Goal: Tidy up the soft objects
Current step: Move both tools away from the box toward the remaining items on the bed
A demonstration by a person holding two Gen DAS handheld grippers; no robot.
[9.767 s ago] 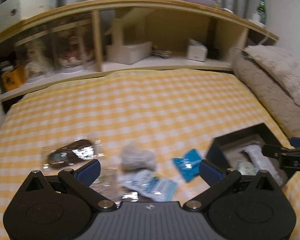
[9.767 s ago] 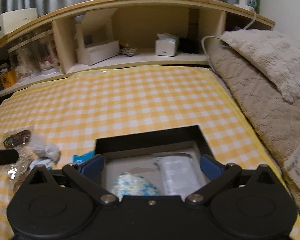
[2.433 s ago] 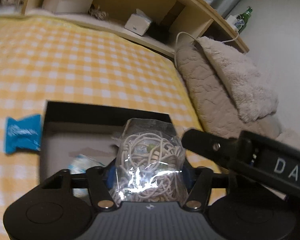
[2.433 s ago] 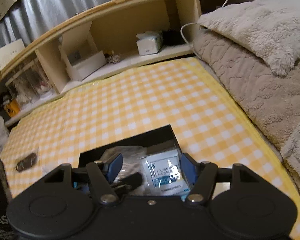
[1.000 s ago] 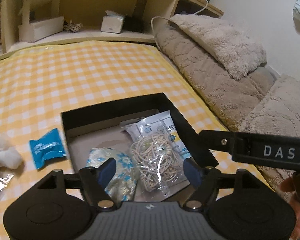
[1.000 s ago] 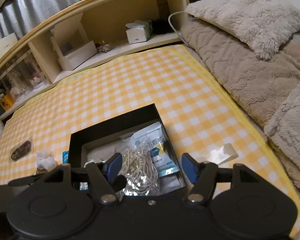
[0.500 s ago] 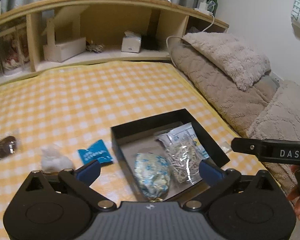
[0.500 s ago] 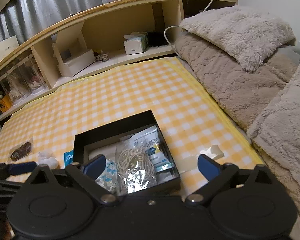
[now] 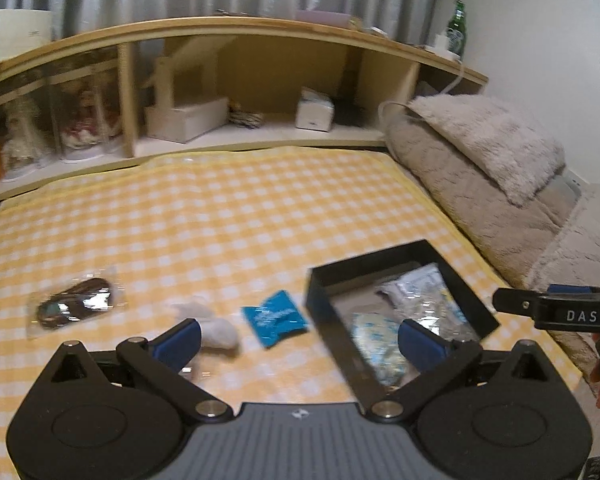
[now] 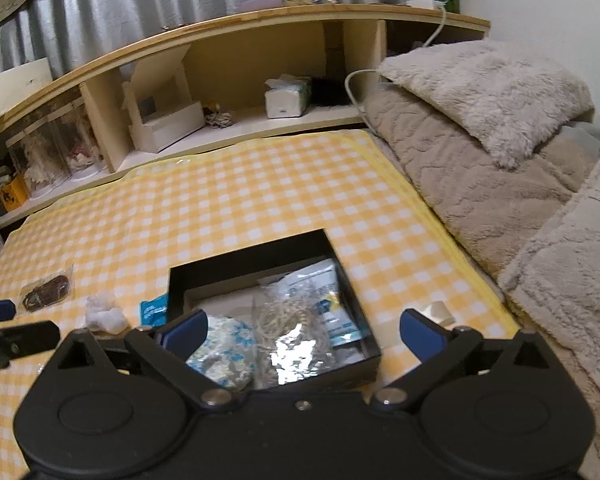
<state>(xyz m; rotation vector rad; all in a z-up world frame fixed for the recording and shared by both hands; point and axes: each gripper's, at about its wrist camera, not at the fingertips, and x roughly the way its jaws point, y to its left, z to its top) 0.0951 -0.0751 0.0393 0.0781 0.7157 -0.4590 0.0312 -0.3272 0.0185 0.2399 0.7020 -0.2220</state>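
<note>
A black box (image 9: 324, 296) (image 10: 356, 304) lies on the yellow checked cloth. It holds a blue-flowered packet (image 10: 220, 344), a clear bag of beige cord (image 10: 288, 320) and a white-blue packet (image 10: 324, 284). On the cloth to its left lie a blue packet (image 9: 274, 318), a white soft wad (image 9: 216, 328) and a bagged dark item (image 9: 74, 304). My left gripper (image 9: 300, 338) is open and empty above the blue packet. My right gripper (image 10: 302, 330) is open and empty above the box.
A wooden shelf unit (image 10: 228, 92) with boxes and jars runs along the back. Beige fluffy pillows and blankets (image 10: 500, 128) border the cloth on the right. A small white piece (image 10: 436, 312) lies right of the box.
The left gripper has let go of the cord bag, which now lies in the box. It has opened wide and swung left towards the loose items. The right gripper has also opened.
</note>
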